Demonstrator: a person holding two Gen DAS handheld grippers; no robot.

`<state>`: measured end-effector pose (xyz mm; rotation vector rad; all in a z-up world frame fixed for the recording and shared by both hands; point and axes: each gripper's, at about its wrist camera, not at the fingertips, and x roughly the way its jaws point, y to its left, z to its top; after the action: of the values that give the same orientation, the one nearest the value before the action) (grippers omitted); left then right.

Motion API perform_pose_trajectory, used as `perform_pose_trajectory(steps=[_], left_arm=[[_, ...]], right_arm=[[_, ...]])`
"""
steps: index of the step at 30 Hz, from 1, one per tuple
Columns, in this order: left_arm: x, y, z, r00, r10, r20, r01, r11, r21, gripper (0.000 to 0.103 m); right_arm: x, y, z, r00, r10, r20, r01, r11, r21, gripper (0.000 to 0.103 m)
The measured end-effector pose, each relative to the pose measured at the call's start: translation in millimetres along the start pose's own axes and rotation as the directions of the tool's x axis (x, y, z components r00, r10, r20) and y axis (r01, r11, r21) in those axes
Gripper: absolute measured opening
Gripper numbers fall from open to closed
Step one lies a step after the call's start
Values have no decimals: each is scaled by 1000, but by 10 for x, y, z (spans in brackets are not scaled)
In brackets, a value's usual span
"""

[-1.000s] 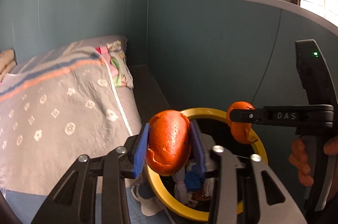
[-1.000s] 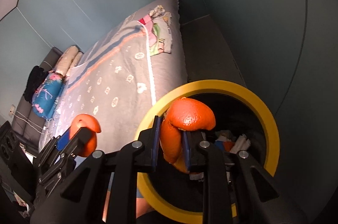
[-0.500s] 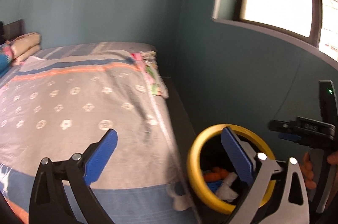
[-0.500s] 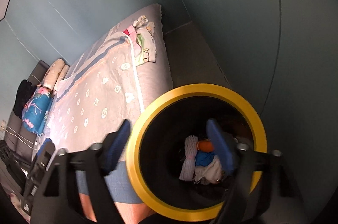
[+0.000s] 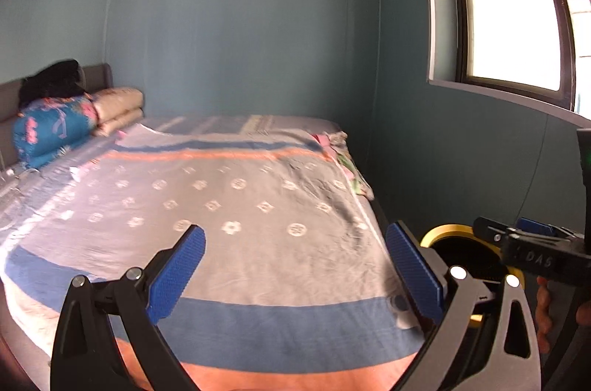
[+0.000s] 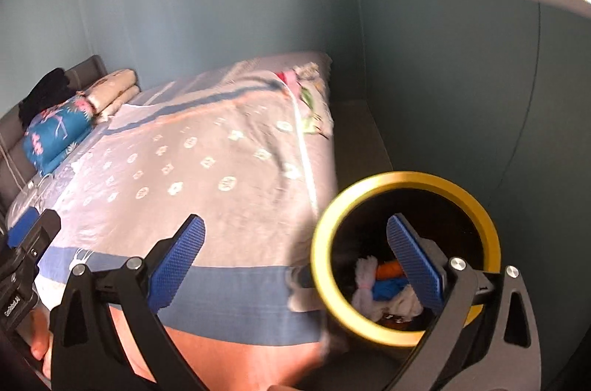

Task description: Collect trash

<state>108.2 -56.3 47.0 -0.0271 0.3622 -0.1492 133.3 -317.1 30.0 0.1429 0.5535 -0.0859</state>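
Both grippers, left gripper (image 5: 295,265) wide, right gripper (image 6: 295,258) opening (nothing between), may knock the bin (image 6: 406,178) at lower right if swung carelessly.

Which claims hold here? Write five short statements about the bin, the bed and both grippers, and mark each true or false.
1. The left gripper holds a piece of orange peel. False: its jaws stand wide apart with nothing between them.
2. The bin has a yellow rim. True.
3. The bin is empty. False: white scraps, something blue and an orange piece lie inside it.
4. The right gripper is empty, its jaws opening. True.
5. The bin stands on the bed. False: it stands on the floor beside the bed, near the wall under the window.
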Motion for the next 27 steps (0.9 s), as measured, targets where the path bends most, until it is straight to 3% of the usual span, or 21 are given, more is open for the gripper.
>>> perform_pose_trajectory(steps=[7, 14, 18, 27], left_arm=[[-501, 230, -51, 998, 42, 51, -40, 999, -34, 95], [-723, 372, -70, 997, 51, 63, -46, 995, -84, 95], [-770, 425, -90, 998, 39, 53, -33, 993, -110, 95], [-762, 459, -113, 998, 39, 49, -33, 992, -123, 95]], right_arm=[[-418, 522, -283, 988, -59, 145, 62, 998, -18, 95], [-779, 784, -419, 948, -102, 302, 116, 993, -29, 95], [-889, 771, -391, 938, -108, 329, 121, 992, -19, 95], [-918, 754, -325, 947, -102, 305, 112, 994, -15, 95]])
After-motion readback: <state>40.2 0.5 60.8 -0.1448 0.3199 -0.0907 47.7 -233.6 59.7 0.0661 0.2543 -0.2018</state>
